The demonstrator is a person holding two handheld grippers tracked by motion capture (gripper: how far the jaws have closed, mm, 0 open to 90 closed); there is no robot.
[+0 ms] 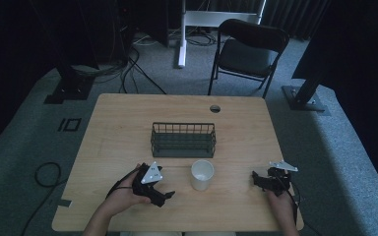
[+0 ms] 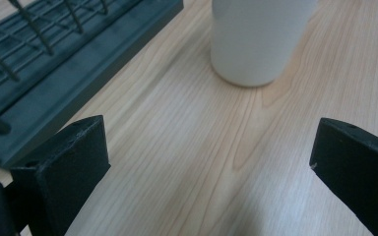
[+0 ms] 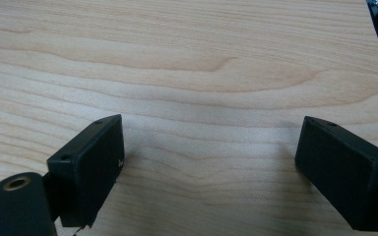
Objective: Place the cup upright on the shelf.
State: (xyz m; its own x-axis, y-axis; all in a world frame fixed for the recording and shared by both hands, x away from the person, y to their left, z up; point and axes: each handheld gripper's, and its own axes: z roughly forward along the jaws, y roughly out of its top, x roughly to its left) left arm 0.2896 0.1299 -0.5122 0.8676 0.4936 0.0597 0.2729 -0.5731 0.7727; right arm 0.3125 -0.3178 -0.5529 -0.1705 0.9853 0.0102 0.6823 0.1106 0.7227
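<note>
A white cup (image 1: 202, 174) stands upright on the wooden table (image 1: 128, 128), just in front of a dark wire basket (image 1: 183, 140) that looks empty. My left gripper (image 1: 166, 196) rests low on the table to the cup's left, open and holding nothing. In the left gripper view its jaws (image 2: 209, 142) are spread wide, with the cup (image 2: 256, 39) ahead of them and the basket (image 2: 54, 59) at the upper left. My right gripper (image 1: 256, 179) sits to the cup's right, apart from it. Its jaws (image 3: 209, 132) stand open over bare wood (image 3: 202, 64).
A cable hole (image 1: 215, 108) is in the table's far edge. A black folding chair (image 1: 248, 49) stands beyond the table, with stand bases and cables (image 1: 128, 69) on the grey carpet. The table's right edge lies close to my right hand.
</note>
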